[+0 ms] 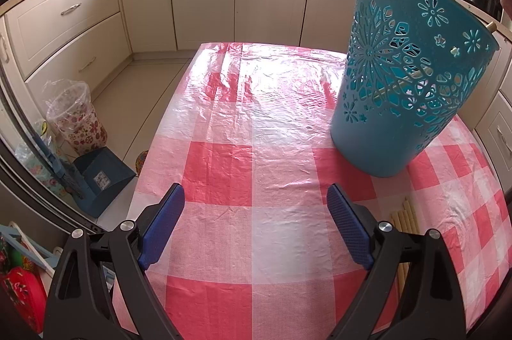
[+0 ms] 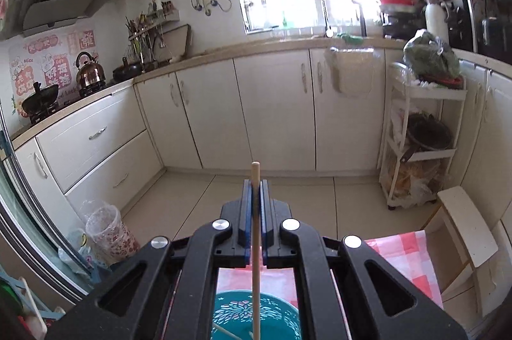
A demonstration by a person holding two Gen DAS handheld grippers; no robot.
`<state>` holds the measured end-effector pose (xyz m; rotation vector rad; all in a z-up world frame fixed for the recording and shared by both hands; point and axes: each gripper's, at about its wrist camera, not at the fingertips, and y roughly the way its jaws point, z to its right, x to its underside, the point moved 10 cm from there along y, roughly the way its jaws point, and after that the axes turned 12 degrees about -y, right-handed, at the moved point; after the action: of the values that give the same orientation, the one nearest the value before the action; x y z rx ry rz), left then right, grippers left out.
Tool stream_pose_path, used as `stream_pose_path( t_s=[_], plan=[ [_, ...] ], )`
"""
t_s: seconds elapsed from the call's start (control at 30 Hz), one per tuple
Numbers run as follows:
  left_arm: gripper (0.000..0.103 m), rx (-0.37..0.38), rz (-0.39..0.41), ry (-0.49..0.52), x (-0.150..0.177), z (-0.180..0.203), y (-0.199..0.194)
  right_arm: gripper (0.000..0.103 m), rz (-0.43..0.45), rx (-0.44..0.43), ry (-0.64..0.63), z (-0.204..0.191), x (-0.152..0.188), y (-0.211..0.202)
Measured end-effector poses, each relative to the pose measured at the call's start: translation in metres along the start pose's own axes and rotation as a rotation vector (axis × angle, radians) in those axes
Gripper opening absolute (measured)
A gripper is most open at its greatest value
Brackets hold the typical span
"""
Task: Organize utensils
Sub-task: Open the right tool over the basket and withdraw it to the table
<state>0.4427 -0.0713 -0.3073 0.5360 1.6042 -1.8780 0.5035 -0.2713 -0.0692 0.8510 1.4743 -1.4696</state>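
Blue pads (image 1: 163, 231) of our left gripper (image 1: 256, 224) stand wide apart over the red-and-white checked tablecloth (image 1: 256, 154), with nothing between them. To their right we see loose wooden chopsticks (image 1: 404, 220) lying on the cloth, then the teal perforated basket (image 1: 406, 90), upright at the table's right side, with a chopstick visible through its cutouts. Our right gripper (image 2: 255, 189) is clamped on a single wooden chopstick (image 2: 255, 231), held above the basket (image 2: 256, 317). Only the right wrist view shows this grip and the basket's interior, where another chopstick lies; only the left wrist view shows the loose chopsticks.
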Motion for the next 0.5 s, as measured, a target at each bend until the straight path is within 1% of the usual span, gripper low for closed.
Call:
stream_pose_path(
  t_s=[0.1,0.2,0.23,0.27,0.4,0.43,0.5],
  plan=[
    [0.087,-0.002,-0.001,-0.001,0.0,-0.001,0.0,0.005,0.055,0.047,-0.002,0.003,0.0,-0.007],
    [0.087,-0.003,-0.002,-0.002,0.0,-0.001,0.0,0.006,0.048,0.065,0.028,0.009,0.009,-0.006],
    [0.087,-0.002,-0.002,-0.001,0.0,-0.002,0.0,0.008,0.04,0.071,0.038,0.011,0.013,-0.005],
    [0.087,-0.002,-0.002,-0.002,0.0,-0.001,0.0,0.015,0.035,0.073,0.051,0.013,0.018,-0.005],
    [0.087,0.002,-0.002,-0.007,0.001,-0.002,0.0,0.023,-0.006,0.058,0.075,0.017,0.034,-0.013],
    [0.087,0.002,-0.002,-0.007,0.001,-0.002,0.0,0.027,-0.013,0.056,0.082,0.018,0.038,-0.018],
    [0.087,0.003,-0.001,-0.008,0.001,-0.003,0.0,0.03,-0.009,0.059,0.098,0.024,0.042,-0.032]
  ],
)
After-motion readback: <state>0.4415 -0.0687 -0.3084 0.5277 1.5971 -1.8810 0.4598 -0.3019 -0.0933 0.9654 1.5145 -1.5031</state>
